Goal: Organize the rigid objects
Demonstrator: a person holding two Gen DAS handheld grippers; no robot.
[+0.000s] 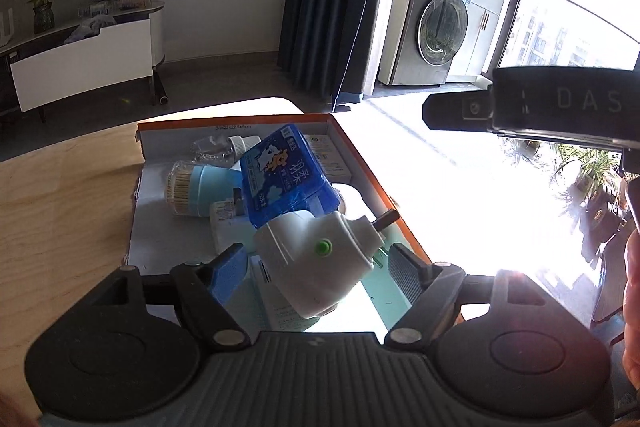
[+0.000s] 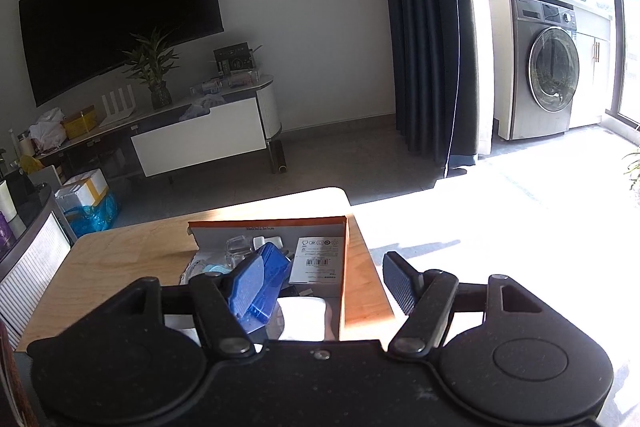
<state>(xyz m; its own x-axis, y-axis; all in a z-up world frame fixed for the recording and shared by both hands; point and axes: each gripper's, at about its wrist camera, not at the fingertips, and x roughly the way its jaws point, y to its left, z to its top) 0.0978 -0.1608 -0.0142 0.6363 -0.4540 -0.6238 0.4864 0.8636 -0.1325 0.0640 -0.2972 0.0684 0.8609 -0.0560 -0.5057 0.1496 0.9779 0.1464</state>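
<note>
An orange-rimmed cardboard box [image 1: 362,157] stands on the wooden table [image 1: 60,195]. It holds a blue tissue packet [image 1: 280,175], a light blue cotton-swab tub [image 1: 192,189], a clear bottle with a white cap [image 1: 224,147] and a white plug adapter [image 1: 316,279] with a green button. My left gripper [image 1: 318,265] is open astride the adapter, its pads just off the adapter's sides. In the right wrist view my right gripper [image 2: 324,281] hangs open above the box's near end [image 2: 345,267] with nothing between its fingers. The blue packet [image 2: 276,275] lies behind its left pad.
The right gripper's black housing [image 1: 560,103] crosses the upper right of the left wrist view, with a hand [image 1: 632,267] at the edge. The table's far edge [image 2: 280,197] lies just beyond the box. A slatted chair back [image 2: 36,259] stands to the left; sunlit floor lies to the right.
</note>
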